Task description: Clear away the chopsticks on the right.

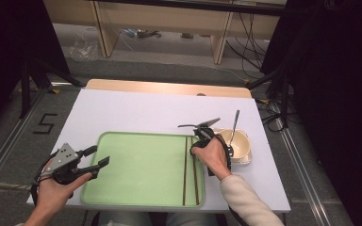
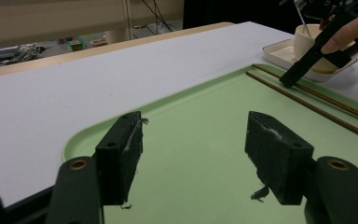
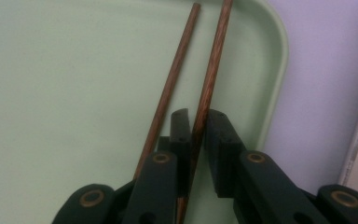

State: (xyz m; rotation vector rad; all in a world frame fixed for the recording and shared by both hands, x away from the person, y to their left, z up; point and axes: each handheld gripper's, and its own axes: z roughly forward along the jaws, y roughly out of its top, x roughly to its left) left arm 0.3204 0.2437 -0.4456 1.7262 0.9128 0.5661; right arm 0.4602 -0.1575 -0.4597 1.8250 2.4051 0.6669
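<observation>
Two chopsticks (image 1: 190,170) on green tray (image 1: 141,179), right tool (image 3: 196,126) loosely astride one, left tool (image 2: 196,154) open, bowl (image 1: 239,143) beside.

Your chopsticks (image 3: 209,84) look like dark reddish wood with a fine grain and a slight sheen. The tray (image 1: 141,165) beneath them is smooth, pale green plastic with a soft satin finish. Your right gripper (image 3: 196,128) and left gripper (image 2: 193,154) have matt black plastic jaws, the left one's pads scuffed and fraying. The bench (image 1: 136,113) top is matt white, edged in light wood. The bowl (image 1: 239,141) looks glossy cream ceramic.
</observation>
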